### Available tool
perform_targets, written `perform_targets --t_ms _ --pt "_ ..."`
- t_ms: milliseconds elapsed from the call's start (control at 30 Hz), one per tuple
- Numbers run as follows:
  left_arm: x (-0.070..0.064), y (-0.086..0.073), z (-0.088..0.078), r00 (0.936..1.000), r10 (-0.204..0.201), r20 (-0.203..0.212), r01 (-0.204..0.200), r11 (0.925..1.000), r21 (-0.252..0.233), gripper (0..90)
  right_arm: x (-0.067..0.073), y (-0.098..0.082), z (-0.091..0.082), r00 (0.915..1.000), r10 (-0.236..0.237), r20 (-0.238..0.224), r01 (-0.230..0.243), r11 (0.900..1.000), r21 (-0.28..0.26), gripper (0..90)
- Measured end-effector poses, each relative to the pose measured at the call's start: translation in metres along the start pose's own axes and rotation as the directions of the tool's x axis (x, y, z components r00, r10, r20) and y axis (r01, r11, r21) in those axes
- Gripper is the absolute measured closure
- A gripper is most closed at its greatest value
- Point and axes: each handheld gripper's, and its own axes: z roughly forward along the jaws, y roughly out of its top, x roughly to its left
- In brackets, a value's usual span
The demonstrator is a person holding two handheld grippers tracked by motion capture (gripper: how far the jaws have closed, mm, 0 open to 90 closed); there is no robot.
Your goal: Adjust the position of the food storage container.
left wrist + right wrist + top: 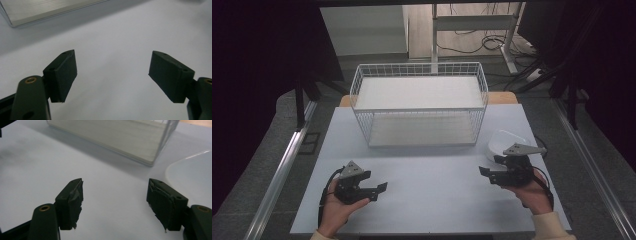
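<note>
Your right gripper (492,170) and left gripper (374,187) both stand wide open with nothing between the jaws, hovering over the bare table (432,185). The white bowl (502,142) sits just beside your right gripper, outside the wire basket (419,102), which holds nothing. By my reckoning the job is barely begun: you have yet to grasp the bowl.

High view: fixed above the near edge, facing twelve o'clock and down, taking in the whole table (422,190). Each gripper view sits low and close over the tabletop. Right gripper view and high view share the wire basket (140,142) and white bowl (192,175).
</note>
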Motion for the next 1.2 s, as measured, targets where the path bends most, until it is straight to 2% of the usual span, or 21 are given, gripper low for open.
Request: perform_targets --t_ms 67,133,167,300,400,433,467,500,533,567,600,633,733,800,867,1133,1200 --pt "-0.001 0.0 0.0 1.0 0.001 -0.001 -0.001 1.0 0.001 21.9 -0.011 0.005 -0.005 0.9998 0.016 0.011 -0.016 1.0 0.012 33.2" --pt "-0.001 0.0 0.0 1.0 0.003 0.0 -0.003 1.0 0.001 21.9 -0.015 0.007 -0.006 0.9998 0.019 0.011 -0.02 1.0 0.015 34.7" --pt "-0.001 -0.001 0.0 1.0 0.005 0.0 -0.005 1.0 0.001 21.9 -0.023 0.01 -0.007 0.9993 0.034 0.013 -0.034 0.999 0.026 37.9" --pt "0.0 -0.001 0.001 1.0 0.005 0.0 -0.005 1.0 0.005 21.9 -0.038 0.019 -0.007 0.9985 0.038 0.04 -0.039 0.998 0.047 47.9" --pt "0.001 -0.002 0.002 1.0 0.003 -0.002 -0.003 1.0 0.002 21.9 -0.047 0.027 -0.006 0.9964 0.018 0.083 -0.024 0.997 0.074 57.4" --pt "0.001 -0.002 0.002 1.0 0.003 -0.002 -0.003 1.0 0.002 21.9 -0.047 0.027 -0.006 0.9964 0.018 0.083 -0.024 0.997 0.074 57.4" --pt "0.001 -0.002 0.001 1.0 0.003 -0.003 -0.003 1.0 0.003 21.9 -0.054 0.033 -0.006 0.9952 0.006 0.098 -0.014 0.997 0.078 64.6" --pt "0.001 -0.002 0.001 1.0 0.003 -0.004 -0.003 1.0 0.002 21.9 -0.054 0.033 -0.006 0.9952 0.006 0.098 -0.014 0.997 0.078 64.6" --pt "0.002 -0.002 0.001 1.0 0.003 -0.005 -0.003 1.0 0.002 21.9 -0.061 0.039 -0.005 0.9942 0.003 0.107 -0.013 0.996 0.089 70.7" --pt "0.002 -0.002 0.001 1.0 0.003 -0.005 -0.003 1.0 0.002 21.9 -0.061 0.039 -0.005 0.9942 0.003 0.107 -0.013 0.996 0.089 70.7" --pt "0.001 -0.002 0.001 1.0 0.003 -0.005 -0.003 1.0 0.003 21.9 -0.068 0.042 -0.002 0.9929 0.001 0.119 -0.014 0.994 0.106 75.7" --pt "0.001 -0.002 0.001 1.0 0.003 -0.005 -0.003 1.0 0.003 21.9 -0.068 0.042 -0.002 0.9929 0.001 0.119 -0.014 0.994 0.106 75.7" --pt "0.002 -0.002 0.001 0.9999 0.006 -0.009 -0.006 1.0 0.007 21.9 -0.082 0.048 0.002 0.9907 0.011 0.135 -0.029 0.991 0.13 84.5" --pt "0.002 -0.003 0.001 0.9999 0.005 -0.009 -0.005 1.0 0.004 21.9 -0.085 0.049 0.003 0.9907 0.009 0.136 -0.027 0.991 0.131 86.1" --pt "0.003 -0.003 0.001 0.9999 0.002 -0.012 -0.002 1.0 0.003 21.9 -0.089 0.053 0.003 0.988 0.003 0.155 -0.024 0.99 0.138 88.3" --pt "0.004 -0.003 0.001 0.9999 0.003 -0.015 -0.003 1.0 0.004 22.0 -0.117 0.06 0.013 0.9803 0.014 0.197 -0.044 0.988 0.149 89.1" --pt "0.004 -0.003 0.001 0.9999 0.003 -0.016 -0.003 1.0 0.007 22.0 -0.123 0.061 0.018 0.9778 0.0 0.209 -0.032 0.988 0.153 89.1"
